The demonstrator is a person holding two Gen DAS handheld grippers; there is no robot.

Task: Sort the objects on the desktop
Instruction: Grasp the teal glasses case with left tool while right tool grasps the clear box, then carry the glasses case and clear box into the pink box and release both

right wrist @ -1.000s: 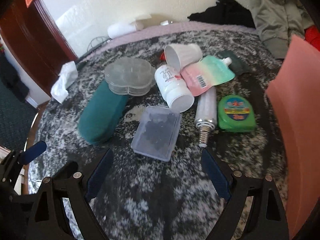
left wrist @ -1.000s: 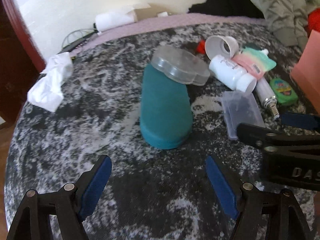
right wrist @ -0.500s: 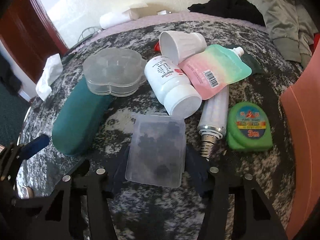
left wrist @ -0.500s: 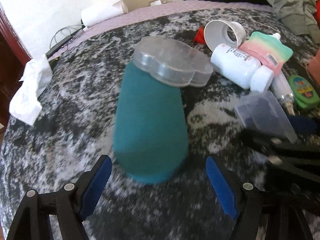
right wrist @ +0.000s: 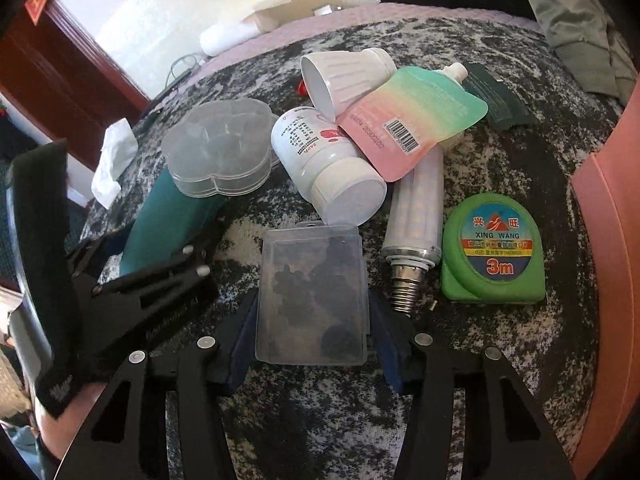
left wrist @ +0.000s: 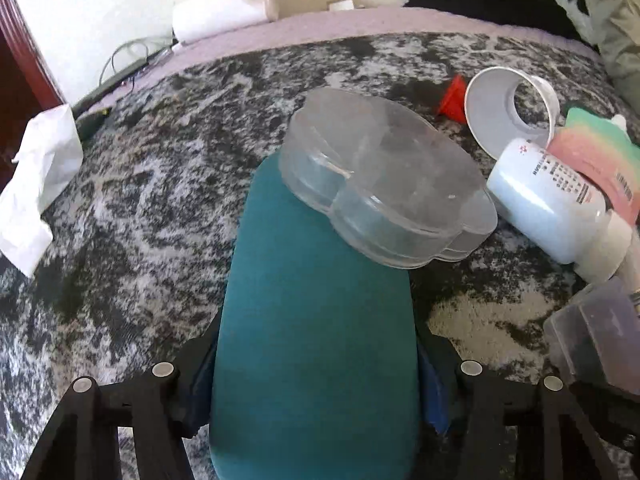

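Observation:
A teal glasses case (left wrist: 312,320) lies on the mottled table, and my left gripper (left wrist: 316,380) is shut on its near end. A clear flower-shaped box (left wrist: 384,192) rests tilted on the case's far end. In the right wrist view my right gripper (right wrist: 312,332) is shut on a small clear rectangular box (right wrist: 312,280), its pads pressed to both long sides. That box (left wrist: 596,332) shows at the right edge of the left wrist view. The teal case (right wrist: 160,220) is at the left there, partly hidden by the left gripper's frame.
Behind the clear box lie a white bottle (right wrist: 320,160), a white lamp housing (right wrist: 344,72), a pink-green pouch (right wrist: 412,120), a bulb (right wrist: 416,216) and a green tape measure (right wrist: 496,248). A pink bin (right wrist: 608,240) stands at the right. A crumpled tissue (left wrist: 36,184) lies far left.
Both grippers moved forward and closed: the left one onto the teal case, the right one onto the clear rectangular box. The left gripper was open half a second ago.

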